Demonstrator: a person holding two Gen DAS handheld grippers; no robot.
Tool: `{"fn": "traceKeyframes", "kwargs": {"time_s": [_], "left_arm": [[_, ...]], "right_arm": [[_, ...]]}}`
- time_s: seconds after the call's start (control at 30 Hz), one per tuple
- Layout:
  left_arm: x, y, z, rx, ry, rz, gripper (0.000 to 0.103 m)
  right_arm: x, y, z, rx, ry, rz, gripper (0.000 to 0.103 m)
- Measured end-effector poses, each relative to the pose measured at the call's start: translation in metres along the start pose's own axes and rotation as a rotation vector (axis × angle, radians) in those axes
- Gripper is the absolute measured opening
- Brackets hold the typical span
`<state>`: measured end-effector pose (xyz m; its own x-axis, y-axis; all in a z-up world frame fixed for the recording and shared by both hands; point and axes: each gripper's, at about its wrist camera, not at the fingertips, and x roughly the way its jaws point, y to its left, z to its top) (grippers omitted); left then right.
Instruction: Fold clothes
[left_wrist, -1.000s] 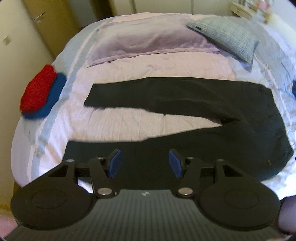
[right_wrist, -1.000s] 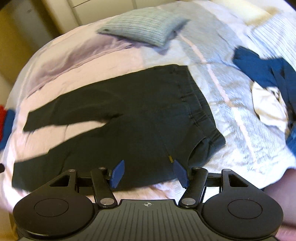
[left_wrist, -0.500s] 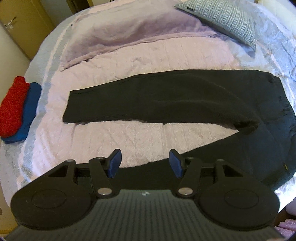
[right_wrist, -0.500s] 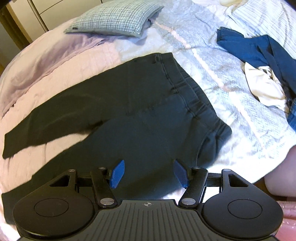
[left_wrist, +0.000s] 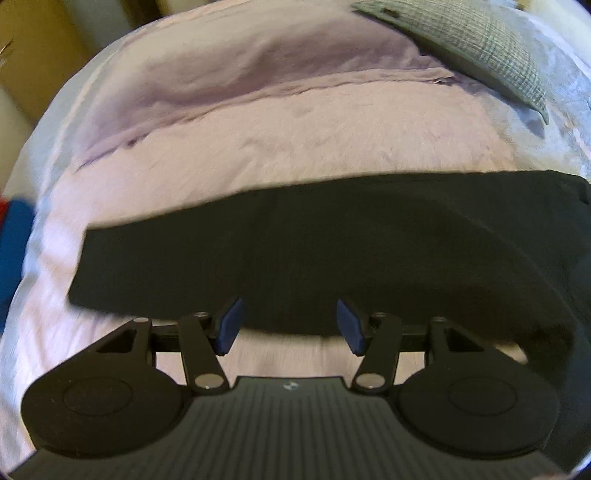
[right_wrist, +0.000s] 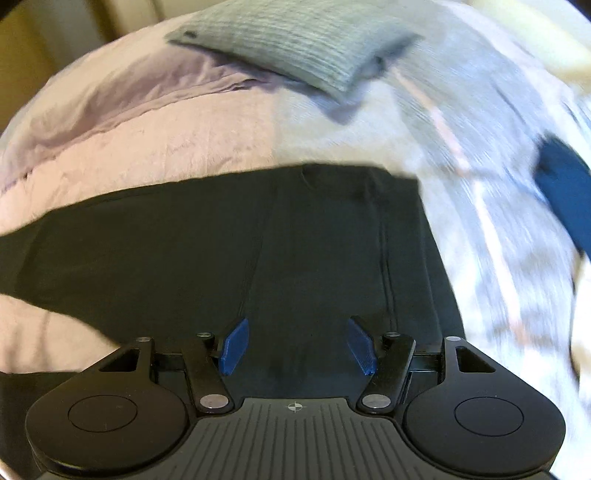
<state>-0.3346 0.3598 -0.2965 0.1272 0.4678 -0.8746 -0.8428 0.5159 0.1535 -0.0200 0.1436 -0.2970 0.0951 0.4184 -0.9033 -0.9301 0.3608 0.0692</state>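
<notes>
Both tongs, left and right, gaped empty over trousers; best to pinch the near edges squarely.

A bed fills both views, covered by a creased pale pink sheet. A lilac blanket lies bunched across its far side. A grey checked pillow rests at the far right in the left wrist view, overlapping the blanket's edge. A pale blue patterned cover spreads to the right, blurred. A blue item sits at the bed's left edge, with a sliver of red beside it. A wooden cupboard stands beyond.
</notes>
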Motion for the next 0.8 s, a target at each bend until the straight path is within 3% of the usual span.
{"fn": "traceKeyframes", "kwargs": {"time_s": [0.23, 0.5, 0.6, 0.8], "left_arm": [[0.078, 0.012, 0.057, 0.172, -0.098, -0.096, 0.052], [0.143, 0.023, 0.086, 0.468, -0.054, -0.188, 0.052], [0.158, 0.038, 0.091, 0.540, -0.016, -0.254, 0.054], [0.173, 0.066, 0.093, 0.546, 0.062, -0.376, 0.057]], "right_arm": [[0.070, -0.018, 0.068, -0.206, -0.024, 0.056, 0.063], [0.127, -0.039, 0.128, -0.337, 0.010, 0.090, 0.063], [0.142, -0.048, 0.141, -0.346, 0.064, 0.136, 0.063], [0.165, -0.072, 0.152, -0.203, 0.167, 0.263, 0.063]]}}
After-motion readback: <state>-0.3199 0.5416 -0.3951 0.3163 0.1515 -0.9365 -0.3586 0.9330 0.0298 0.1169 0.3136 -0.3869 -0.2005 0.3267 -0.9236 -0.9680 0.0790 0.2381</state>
